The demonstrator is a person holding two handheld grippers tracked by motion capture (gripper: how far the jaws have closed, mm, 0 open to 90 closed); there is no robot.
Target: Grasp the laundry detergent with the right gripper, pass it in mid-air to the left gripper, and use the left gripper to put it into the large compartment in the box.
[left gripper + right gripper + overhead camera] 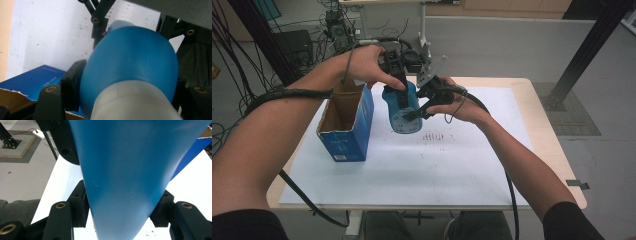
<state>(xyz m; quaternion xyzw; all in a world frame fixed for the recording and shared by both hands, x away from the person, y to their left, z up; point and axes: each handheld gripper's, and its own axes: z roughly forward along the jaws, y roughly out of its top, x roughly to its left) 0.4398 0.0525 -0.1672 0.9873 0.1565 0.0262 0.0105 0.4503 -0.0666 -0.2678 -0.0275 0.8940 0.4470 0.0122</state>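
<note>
Both grippers' fingers clamp the blue bottle between them.

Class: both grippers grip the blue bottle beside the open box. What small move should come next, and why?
Probably the right gripper lets go: the left gripper already clamps the blue bottle near its neck, so it can carry it alone toward the open box.

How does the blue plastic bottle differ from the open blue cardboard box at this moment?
The blue plastic bottle is held above the table, clamped by the left tool near its top and the right tool lower down; the open blue cardboard box stands on the white sheet, untouched. The bottle is rounded and smooth; the box is square-edged, with a torn open top. Both are blue.
</note>
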